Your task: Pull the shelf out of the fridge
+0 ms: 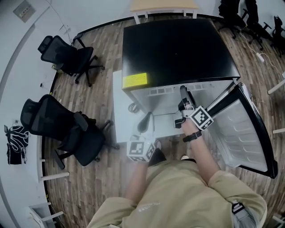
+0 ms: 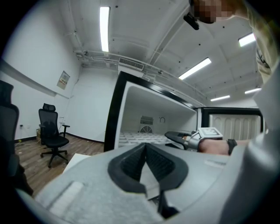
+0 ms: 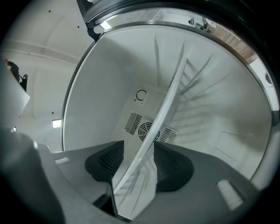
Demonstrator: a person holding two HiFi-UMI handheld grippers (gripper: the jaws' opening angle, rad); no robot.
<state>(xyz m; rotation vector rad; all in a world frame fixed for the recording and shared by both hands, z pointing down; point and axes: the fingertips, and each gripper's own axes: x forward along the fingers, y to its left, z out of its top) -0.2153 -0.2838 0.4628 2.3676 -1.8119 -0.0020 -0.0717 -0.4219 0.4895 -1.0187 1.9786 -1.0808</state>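
Note:
A black-topped fridge [image 1: 178,49] stands with its door [image 1: 242,129] swung open to the right. The clear shelf [image 3: 168,100] lies inside it, its front edge running between the jaws of my right gripper [image 3: 139,159]. Those jaws stand open, with a gap showing on the left side of the edge. In the head view the right gripper [image 1: 183,91] reaches into the fridge over the shelf [image 1: 164,104]. My left gripper [image 1: 144,122] hangs low in front of the fridge, shut and holding nothing. The left gripper view shows its pads [image 2: 131,162] meeting at the tip, with the right gripper [image 2: 175,136] beyond.
Two black office chairs [image 1: 67,55] [image 1: 67,129] stand to the left on the wood floor. A white panel [image 1: 118,111] lies along the fridge's left side. A fan vent [image 3: 148,129] sits in the fridge's back wall. A desk [image 1: 164,6] is behind the fridge.

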